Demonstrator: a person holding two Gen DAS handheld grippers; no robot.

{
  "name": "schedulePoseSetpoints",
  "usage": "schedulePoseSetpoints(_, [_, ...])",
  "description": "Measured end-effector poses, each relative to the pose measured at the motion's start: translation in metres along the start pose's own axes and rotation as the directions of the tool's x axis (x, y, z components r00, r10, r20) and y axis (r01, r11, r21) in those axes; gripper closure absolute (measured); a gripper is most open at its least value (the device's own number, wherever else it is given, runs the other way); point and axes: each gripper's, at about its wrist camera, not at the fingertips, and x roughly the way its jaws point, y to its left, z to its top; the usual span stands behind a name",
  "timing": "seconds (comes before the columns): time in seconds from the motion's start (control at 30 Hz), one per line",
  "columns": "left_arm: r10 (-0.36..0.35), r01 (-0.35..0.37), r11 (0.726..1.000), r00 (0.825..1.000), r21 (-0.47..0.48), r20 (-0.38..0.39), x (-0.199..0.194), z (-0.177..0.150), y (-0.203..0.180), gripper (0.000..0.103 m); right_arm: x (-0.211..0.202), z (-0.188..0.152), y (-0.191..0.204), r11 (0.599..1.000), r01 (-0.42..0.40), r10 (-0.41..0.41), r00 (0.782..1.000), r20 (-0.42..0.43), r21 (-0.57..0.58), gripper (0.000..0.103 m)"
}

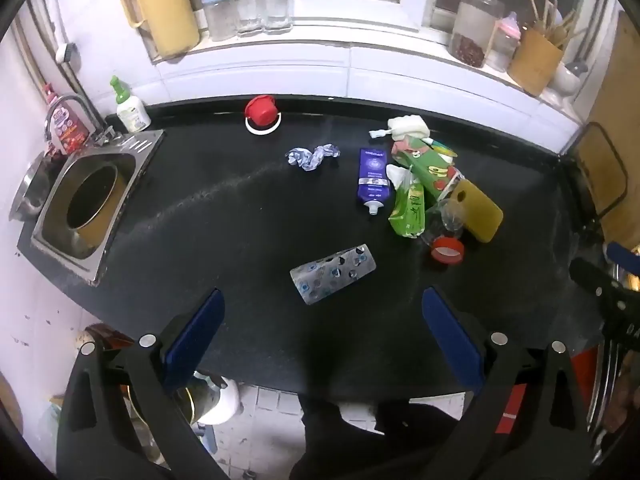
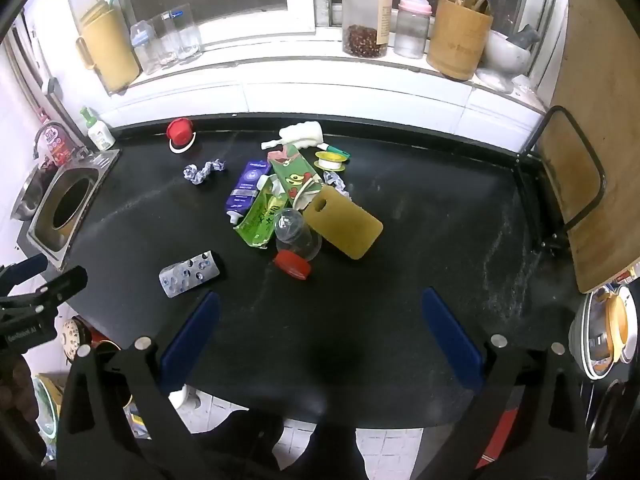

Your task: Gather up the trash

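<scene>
Seemingly nothing is collected yet: both the left gripper (image 1: 322, 338) and right gripper (image 2: 320, 338) hover with jaws spread, holding nothing. Ahead of them, the blister pack (image 1: 333, 273), tube (image 1: 373, 180) and litter pile (image 2: 296, 204) all lie on the surface (image 2: 400, 280).

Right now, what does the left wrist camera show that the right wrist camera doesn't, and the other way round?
Only the left wrist view shows the inside of the sink clearly, with a round pot sitting in it.

Only the right wrist view shows the yellow tape roll behind the pile, the stacked bowls at the right edge, and the wire rack in full.

Both show the black counter, blister pack, purple tube, green pouch, yellow sponge, red-lidded jar and red cap. Each gripper's jaws stand open, holding nothing.
</scene>
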Motion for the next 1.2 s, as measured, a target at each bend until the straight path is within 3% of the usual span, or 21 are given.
schedulePoseSetpoints(0.1, [-0.016, 0.016, 1.000, 1.000, 0.000, 0.009, -0.004, 0.002, 0.002, 0.007, 0.001, 0.002, -0.002, 1.000, -0.007, 0.007, 1.000, -0.001, 0.005, 0.006])
schedulePoseSetpoints(0.37, [0.031, -0.032, 0.997, 0.999, 0.074, 0.010, -0.002, 0.001, -0.019, 0.007, 0.003, 0.003, 0.002, 1.000, -0.016, 0.016, 1.000, 0.003, -0.005, 0.006])
schedulePoseSetpoints(1.2, [0.027, -0.028, 0.997, 1.000, 0.074, 0.011, -0.003, 0.002, -0.019, 0.007, 0.005, 0.008, 0.003, 1.000, -0.028, 0.028, 1.000, -0.004, -0.009, 0.006])
